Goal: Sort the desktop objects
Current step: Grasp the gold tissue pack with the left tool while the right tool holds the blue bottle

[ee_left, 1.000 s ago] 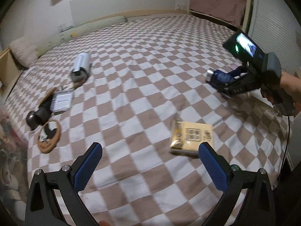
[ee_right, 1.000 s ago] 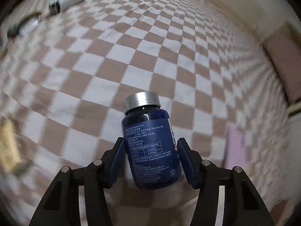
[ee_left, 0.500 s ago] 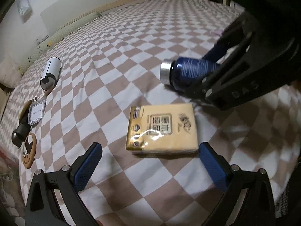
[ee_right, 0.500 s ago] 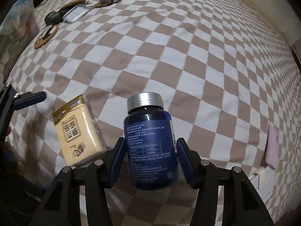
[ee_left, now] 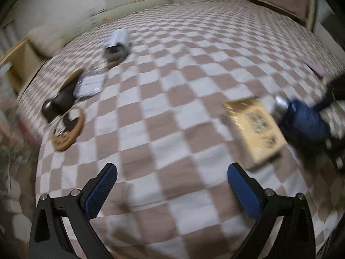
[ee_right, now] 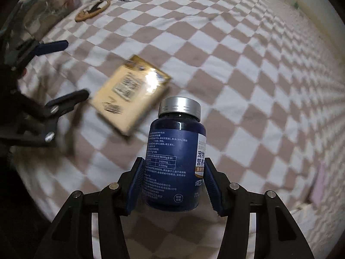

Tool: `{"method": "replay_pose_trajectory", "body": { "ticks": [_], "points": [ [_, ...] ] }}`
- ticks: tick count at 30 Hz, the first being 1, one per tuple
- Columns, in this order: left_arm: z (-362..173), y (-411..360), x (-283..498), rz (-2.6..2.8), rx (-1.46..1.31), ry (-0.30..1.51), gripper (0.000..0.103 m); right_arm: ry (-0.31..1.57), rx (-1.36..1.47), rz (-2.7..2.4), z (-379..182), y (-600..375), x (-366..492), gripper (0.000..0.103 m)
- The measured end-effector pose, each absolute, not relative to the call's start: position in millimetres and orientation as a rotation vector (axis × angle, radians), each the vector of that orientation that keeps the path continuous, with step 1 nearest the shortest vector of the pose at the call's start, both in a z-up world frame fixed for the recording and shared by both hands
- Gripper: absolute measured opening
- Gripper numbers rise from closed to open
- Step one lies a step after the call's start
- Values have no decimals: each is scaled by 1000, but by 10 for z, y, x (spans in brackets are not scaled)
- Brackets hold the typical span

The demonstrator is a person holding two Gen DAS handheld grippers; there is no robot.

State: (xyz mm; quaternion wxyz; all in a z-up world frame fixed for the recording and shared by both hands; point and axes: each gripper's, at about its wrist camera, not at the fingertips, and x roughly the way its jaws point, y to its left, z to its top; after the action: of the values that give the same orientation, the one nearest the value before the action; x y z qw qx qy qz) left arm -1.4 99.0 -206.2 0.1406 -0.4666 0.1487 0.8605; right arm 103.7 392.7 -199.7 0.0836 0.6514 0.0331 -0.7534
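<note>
Two grippers over a checkered bedspread (ee_right: pixel 248 69): the right gripper (ee_right: pixel 172 183) clamps a dark blue bottle (ee_right: pixel 175 164) with a silver cap between its pads, held clear of the cloth. Left gripper (ee_left: pixel 171 191) hovers with jaws spread wide, nothing between them. Yellow tissue pack (ee_right: pixel 130 92) lies flat, just left of the bottle; a white cylinder (ee_left: pixel 117 41) and small items sit far left.
</note>
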Motion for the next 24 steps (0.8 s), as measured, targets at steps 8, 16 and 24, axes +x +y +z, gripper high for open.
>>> {"method": "replay_pose_trajectory", "body": {
  "ticks": [8, 16, 24],
  "points": [
    [-2019, 1008, 31, 2400, -1343, 322, 103, 90, 1904, -2163, -2046, 3528, 926, 55],
    [-2060, 1386, 122, 2316, -1323, 378, 103, 54, 1902, -2215, -1962, 3651, 1151, 54],
    [-2168, 1592, 43, 2334, -1376, 414, 102, 70, 1864, -2328, -1898, 3655, 1017, 54]
  ]
}}
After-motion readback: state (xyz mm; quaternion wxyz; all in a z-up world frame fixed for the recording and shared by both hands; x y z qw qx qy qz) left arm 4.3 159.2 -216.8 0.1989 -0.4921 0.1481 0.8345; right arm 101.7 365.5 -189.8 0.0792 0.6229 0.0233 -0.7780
